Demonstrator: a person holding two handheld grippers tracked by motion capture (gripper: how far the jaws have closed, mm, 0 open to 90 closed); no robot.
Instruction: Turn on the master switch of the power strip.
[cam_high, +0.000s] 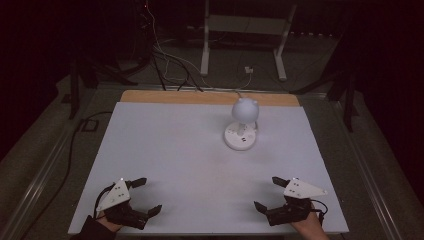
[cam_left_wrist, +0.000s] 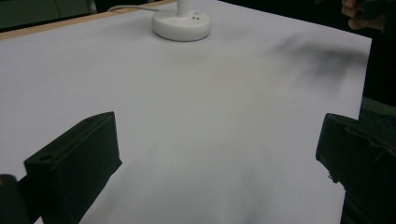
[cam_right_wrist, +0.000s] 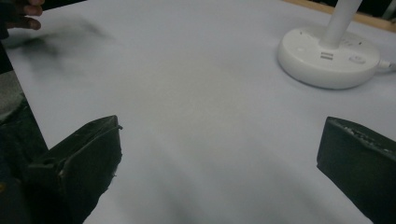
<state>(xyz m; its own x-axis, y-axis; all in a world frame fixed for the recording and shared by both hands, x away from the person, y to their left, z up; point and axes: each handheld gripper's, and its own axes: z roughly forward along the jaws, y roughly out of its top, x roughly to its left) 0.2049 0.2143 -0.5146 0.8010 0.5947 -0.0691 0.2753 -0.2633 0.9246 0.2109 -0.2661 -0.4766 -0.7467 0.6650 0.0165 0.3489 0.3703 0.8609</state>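
A small white desk lamp (cam_high: 243, 122) with a round head and a round base stands at the back right of the white table sheet (cam_high: 175, 150). Its base (cam_left_wrist: 182, 24) lies far ahead in the left gripper view, and its base (cam_right_wrist: 327, 58) and stem also sit at the upper right of the right gripper view. My left gripper (cam_high: 147, 196) rests near the front left corner, jaws spread wide, nothing between them. My right gripper (cam_high: 267, 194) rests near the front right corner, also open and empty. Both are far from the lamp.
A white cable (cam_high: 235, 92) runs from the lamp off the back edge of the table over a bare wooden strip (cam_high: 210, 97). Beyond it, a white stand (cam_high: 245, 35) and loose cables lie on the dark floor. The room around is dim.
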